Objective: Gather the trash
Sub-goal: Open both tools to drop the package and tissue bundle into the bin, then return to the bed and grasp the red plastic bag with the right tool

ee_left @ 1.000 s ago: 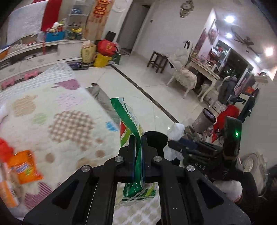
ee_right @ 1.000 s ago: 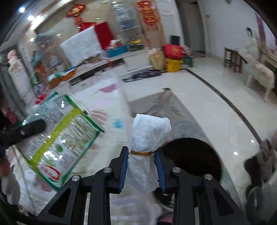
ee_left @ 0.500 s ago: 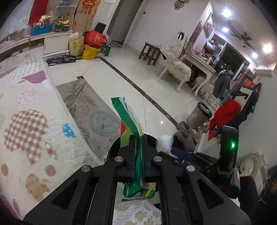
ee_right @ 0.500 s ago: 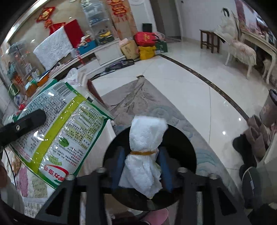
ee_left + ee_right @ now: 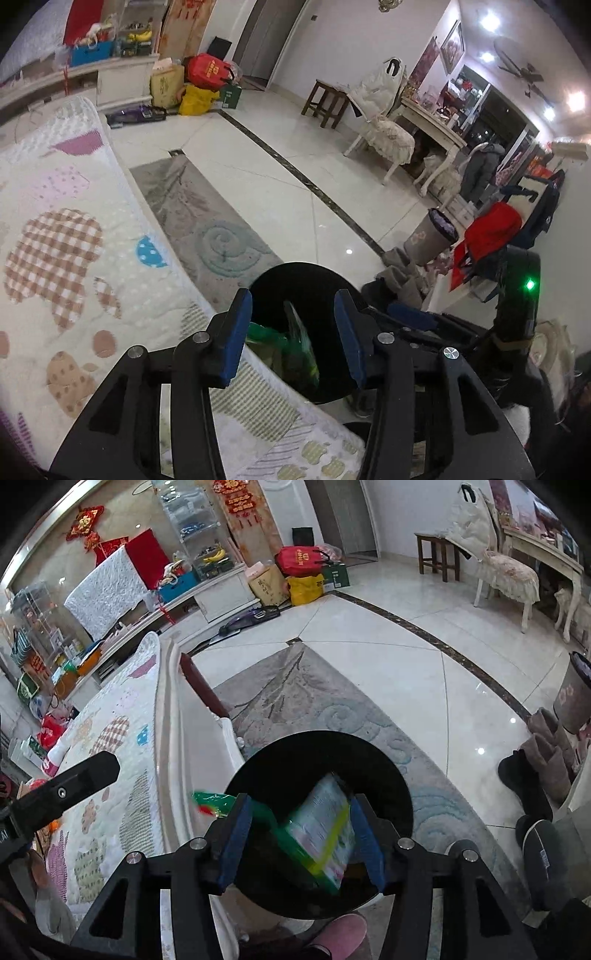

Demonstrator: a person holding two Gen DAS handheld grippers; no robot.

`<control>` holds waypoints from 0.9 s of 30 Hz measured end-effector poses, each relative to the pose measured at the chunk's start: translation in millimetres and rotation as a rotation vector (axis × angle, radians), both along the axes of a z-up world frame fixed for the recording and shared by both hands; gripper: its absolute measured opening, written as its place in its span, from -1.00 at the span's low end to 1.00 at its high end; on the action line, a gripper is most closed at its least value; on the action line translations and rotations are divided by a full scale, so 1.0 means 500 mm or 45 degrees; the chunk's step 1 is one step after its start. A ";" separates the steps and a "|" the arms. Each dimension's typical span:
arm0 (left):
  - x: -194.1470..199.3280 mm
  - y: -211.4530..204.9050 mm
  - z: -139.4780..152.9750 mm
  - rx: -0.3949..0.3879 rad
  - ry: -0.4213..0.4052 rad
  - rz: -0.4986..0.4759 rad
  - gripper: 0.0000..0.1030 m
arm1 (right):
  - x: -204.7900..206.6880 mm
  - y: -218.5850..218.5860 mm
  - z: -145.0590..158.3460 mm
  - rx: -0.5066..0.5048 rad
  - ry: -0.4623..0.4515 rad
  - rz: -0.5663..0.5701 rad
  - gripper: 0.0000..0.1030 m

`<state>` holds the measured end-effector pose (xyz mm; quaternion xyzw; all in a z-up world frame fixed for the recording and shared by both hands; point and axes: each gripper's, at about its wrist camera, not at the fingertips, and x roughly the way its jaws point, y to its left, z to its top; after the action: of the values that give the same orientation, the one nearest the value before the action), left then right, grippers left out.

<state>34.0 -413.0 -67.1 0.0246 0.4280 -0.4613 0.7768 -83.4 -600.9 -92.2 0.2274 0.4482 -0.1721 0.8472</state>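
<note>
Both grippers hang over the round black trash bin (image 5: 321, 760) at the bottom centre of each frame, right beside the edge of the bed with its white quilted cover patterned in checks and dots (image 5: 74, 266). The left gripper (image 5: 293, 336) has just been opening: its blue pads stand apart with nothing pressed between them, and the green plastic snack bag (image 5: 295, 347) sits loose below, inside the bin. The right gripper (image 5: 301, 840) is released too, jaws spread and empty. Seen through its gap, the same bag (image 5: 325, 834) is blurred and tilted in the bin's dark mouth, printed white side with a yellow stripe showing, one green corner poking out left over the rim. A pink slipper (image 5: 340, 936) shows at the bottom edge, on the grey swirl-patterned rug (image 5: 295, 698).
</note>
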 end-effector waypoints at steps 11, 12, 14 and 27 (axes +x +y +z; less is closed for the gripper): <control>0.004 0.095 0.016 0.044 -0.110 0.120 -0.14 | 0.033 0.085 0.020 -0.020 -0.024 0.101 0.03; 0.005 0.103 0.020 0.046 -0.115 0.131 -0.14 | 0.035 0.090 0.020 -0.022 -0.024 0.109 0.03; 0.008 0.127 0.023 0.056 -0.129 0.160 -0.14 | 0.044 0.111 0.024 -0.028 -0.025 0.133 0.03; 0.041 0.340 0.028 0.092 -0.114 0.395 -0.14 | 0.127 0.270 0.052 0.016 -0.089 0.318 0.20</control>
<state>54.4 -242.8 -53.0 0.0067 0.4080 -0.3185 0.8556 -19.8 -466.1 -66.0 0.1810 0.4441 -0.0545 0.8758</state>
